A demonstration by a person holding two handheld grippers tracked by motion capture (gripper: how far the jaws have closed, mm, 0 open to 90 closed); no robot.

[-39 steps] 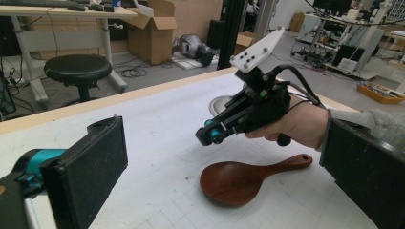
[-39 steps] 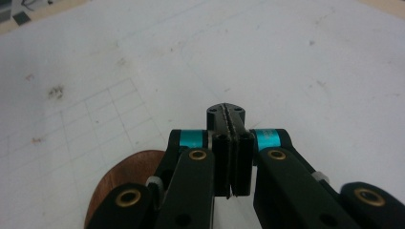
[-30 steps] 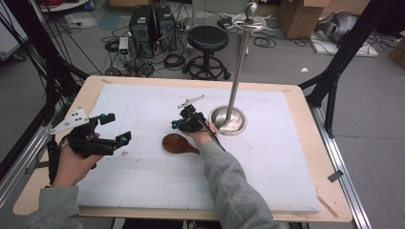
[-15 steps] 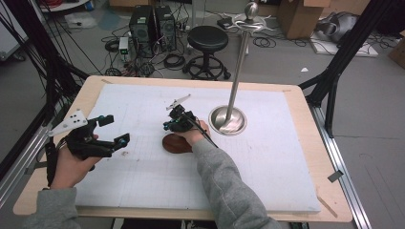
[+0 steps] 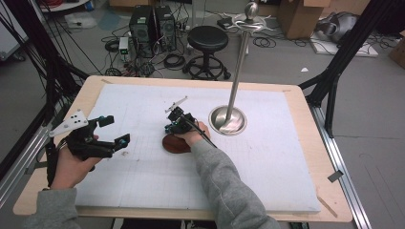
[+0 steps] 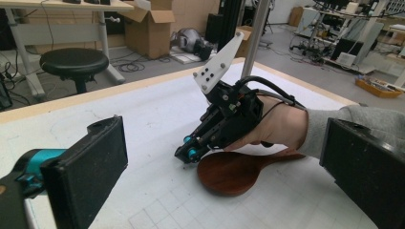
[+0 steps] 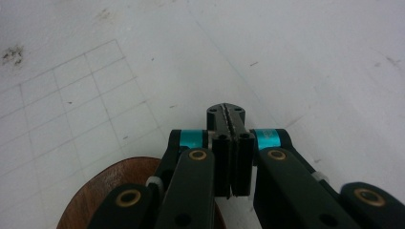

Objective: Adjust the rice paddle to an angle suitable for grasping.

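Observation:
A dark brown wooden paddle lies flat on the white gridded mat near the table's middle. My right gripper is shut with nothing between its jaws, its tips angled down just above the mat at the paddle's far left edge. The right hand covers the paddle's handle. In the right gripper view the shut jaws hover over bare mat, with the paddle below left. My left gripper stands open at the table's left, empty, facing the right gripper and the paddle.
A metal stand with a round base and a tall pole rises just right of the right hand. Behind the table, on the floor, stand a black stool and computer towers. The table's wooden rim frames the mat.
My right gripper has moved left, away from the stand's base, and now hangs over the paddle's edge. The left gripper and the paddle have stayed put.

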